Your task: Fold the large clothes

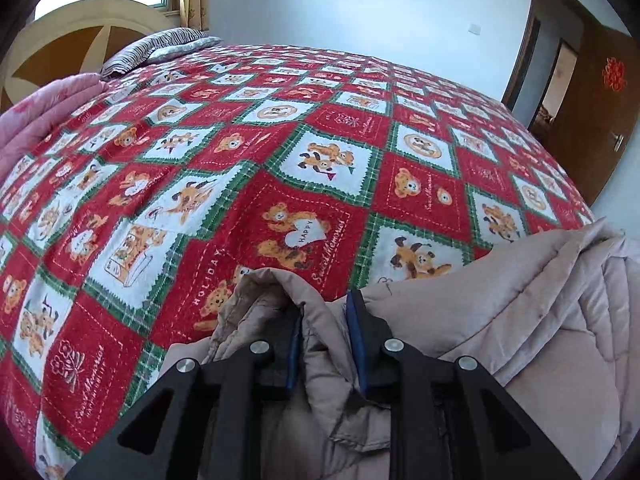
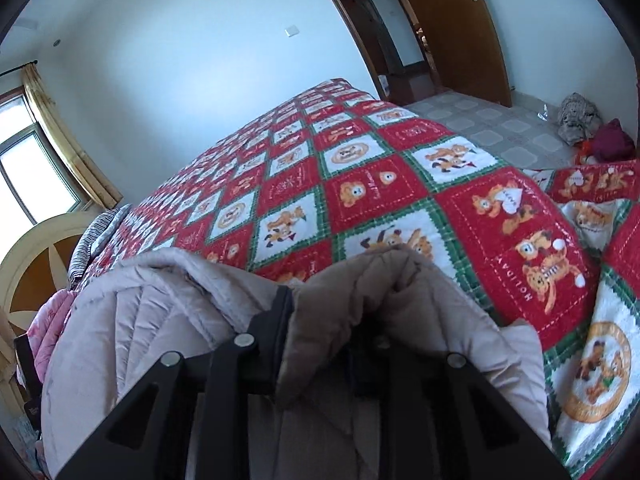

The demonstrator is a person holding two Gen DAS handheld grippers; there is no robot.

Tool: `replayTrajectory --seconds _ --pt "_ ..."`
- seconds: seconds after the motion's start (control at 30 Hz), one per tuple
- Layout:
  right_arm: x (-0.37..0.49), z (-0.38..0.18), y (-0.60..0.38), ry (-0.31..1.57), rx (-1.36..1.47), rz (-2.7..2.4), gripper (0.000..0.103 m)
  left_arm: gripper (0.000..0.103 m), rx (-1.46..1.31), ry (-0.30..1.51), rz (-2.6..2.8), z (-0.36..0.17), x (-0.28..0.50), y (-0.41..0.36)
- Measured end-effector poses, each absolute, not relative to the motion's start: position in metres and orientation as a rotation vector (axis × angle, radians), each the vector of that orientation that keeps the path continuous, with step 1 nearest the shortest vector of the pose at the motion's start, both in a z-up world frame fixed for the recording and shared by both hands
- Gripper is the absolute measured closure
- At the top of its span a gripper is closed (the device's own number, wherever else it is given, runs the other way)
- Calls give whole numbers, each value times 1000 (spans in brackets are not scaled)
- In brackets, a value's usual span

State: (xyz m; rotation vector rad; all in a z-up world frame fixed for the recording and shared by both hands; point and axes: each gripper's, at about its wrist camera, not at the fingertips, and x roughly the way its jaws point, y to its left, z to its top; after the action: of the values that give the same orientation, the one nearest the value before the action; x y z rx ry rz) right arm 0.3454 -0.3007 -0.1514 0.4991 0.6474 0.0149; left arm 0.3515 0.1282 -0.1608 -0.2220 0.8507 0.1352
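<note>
A large beige quilted padded coat (image 1: 520,320) is held up at the near edge of the bed. In the left wrist view my left gripper (image 1: 326,320) is shut on a bunched fold of the coat; fabric fills the gap between the blue-edged pads. In the right wrist view my right gripper (image 2: 332,320) is shut on another bunched part of the same coat (image 2: 140,320). The coat drapes over its right finger and hides it. The rest of the coat hangs below both grippers.
The bed is covered by a red, white and green teddy-bear patchwork quilt (image 1: 280,152). A pink blanket (image 1: 36,120) and a striped pillow (image 1: 160,46) lie by the headboard. A wooden door (image 2: 452,28) and tiled floor with loose clothes (image 2: 588,124) are beyond the bed.
</note>
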Motion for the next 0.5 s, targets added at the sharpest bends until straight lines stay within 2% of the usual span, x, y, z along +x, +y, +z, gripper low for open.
replayTrajectory --seconds 0.1,0.2,0.23,0.3,0.33,0.4,0.5 --pt "352 -148 -302 712 519 25 78 78 -300 901 70 -157 352 143" --pt "343 -122 -311 728 559 58 72 73 -385 943 7 -126 343 171" --pt "331 -107 -314 678 568 81 63 70 -410 912 -14 -114 336 178" --pt "306 -69 -316 572 547 97 26 63 -483 845 -95 -81 320 195" --pt "293 -52 -314 508 512 63 0 60 -491 829 -109 -70 315 196" --pt "269 -23 -301 388 431 62 0 59 -425 810 -86 -50 309 182" --pt "250 1 -275 316 319 57 0 49 -279 785 -78 -35 308 149"
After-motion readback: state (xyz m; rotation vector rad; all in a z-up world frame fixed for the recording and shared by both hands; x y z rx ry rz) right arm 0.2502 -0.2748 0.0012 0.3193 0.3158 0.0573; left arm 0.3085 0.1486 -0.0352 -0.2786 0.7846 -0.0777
